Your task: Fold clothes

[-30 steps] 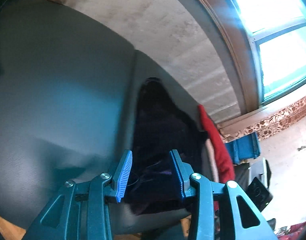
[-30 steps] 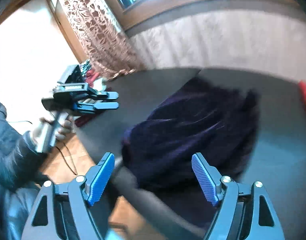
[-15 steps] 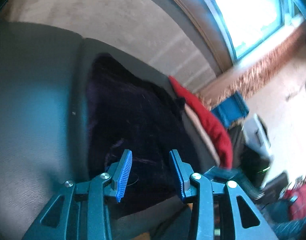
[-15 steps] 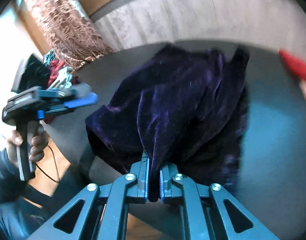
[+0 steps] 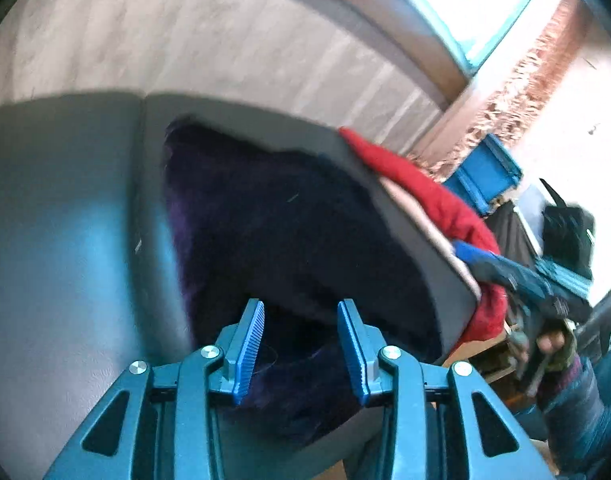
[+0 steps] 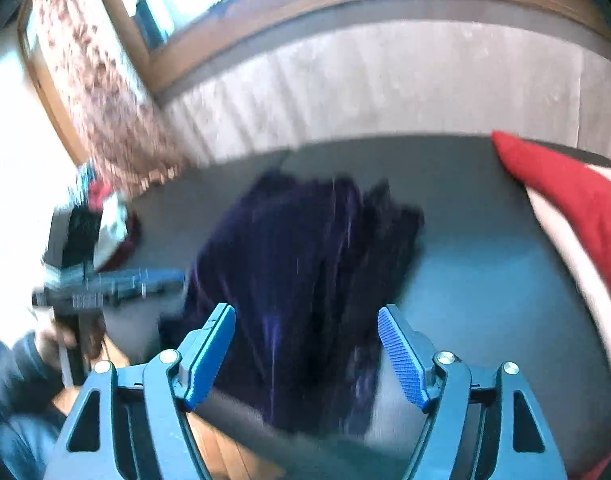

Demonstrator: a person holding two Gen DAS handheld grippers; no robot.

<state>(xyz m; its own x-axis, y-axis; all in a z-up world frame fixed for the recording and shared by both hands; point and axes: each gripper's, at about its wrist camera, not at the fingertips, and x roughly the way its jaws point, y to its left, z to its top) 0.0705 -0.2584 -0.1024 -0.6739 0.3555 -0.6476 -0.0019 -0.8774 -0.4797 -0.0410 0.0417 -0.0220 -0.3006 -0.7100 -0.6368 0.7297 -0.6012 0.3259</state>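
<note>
Now that the right gripper (image 6: 307,354) has let go, jaws opening, the purple garment (image 6: 305,272) lies bunched mid-frame; left gripper (image 5: 301,346) open, empty. Re-grasp needed.

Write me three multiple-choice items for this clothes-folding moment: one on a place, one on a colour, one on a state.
1. Where does the red garment lie relative to the dark purple garment in the right wrist view?
A. To its right
B. On top of it
C. To its left

2. What colour are the pads of each hand-held gripper?
A. Red
B. Blue
C. Yellow

3. How does the right hand-held gripper stand?
A. Clamped on the red garment
B. Shut on nothing
C. Jaws apart, pressing nothing

Key: 1 A, the red cloth sits at the surface's right edge; 2 B, ribbed blue pads show in both views; 3 C, its jaws are opening, the purple cloth lying between them untouched.
</note>
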